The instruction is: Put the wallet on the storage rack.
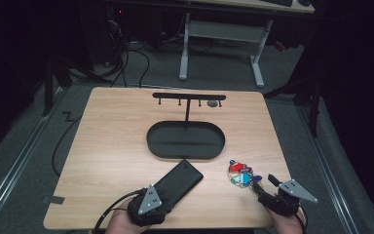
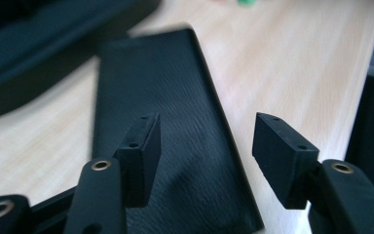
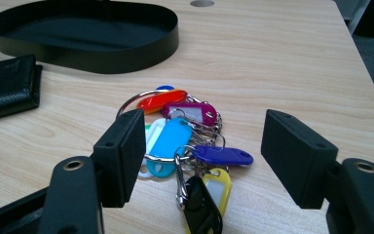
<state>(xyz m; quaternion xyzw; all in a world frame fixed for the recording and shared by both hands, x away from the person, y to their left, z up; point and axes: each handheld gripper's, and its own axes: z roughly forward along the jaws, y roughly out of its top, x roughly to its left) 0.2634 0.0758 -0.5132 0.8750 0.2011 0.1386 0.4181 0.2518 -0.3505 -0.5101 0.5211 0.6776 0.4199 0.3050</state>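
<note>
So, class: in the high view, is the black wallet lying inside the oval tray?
No: the black wallet lies flat on the wooden table, in front of the oval tray and outside its rim.

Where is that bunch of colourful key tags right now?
The bunch of colourful plastic key tags lies on the wooden table near its front right corner in the high view, just ahead of the right gripper, right of the black wallet.

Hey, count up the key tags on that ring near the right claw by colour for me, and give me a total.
Judged from the right gripper view of the key ring; some tags overlap, so more may be hidden.
Orange-red tag: 1
Magenta tag: 1
Light blue tag: 1
Purple tag: 1
Yellow tag: 1
Black tag: 1
Blue tag: 1
Total: 7
</note>
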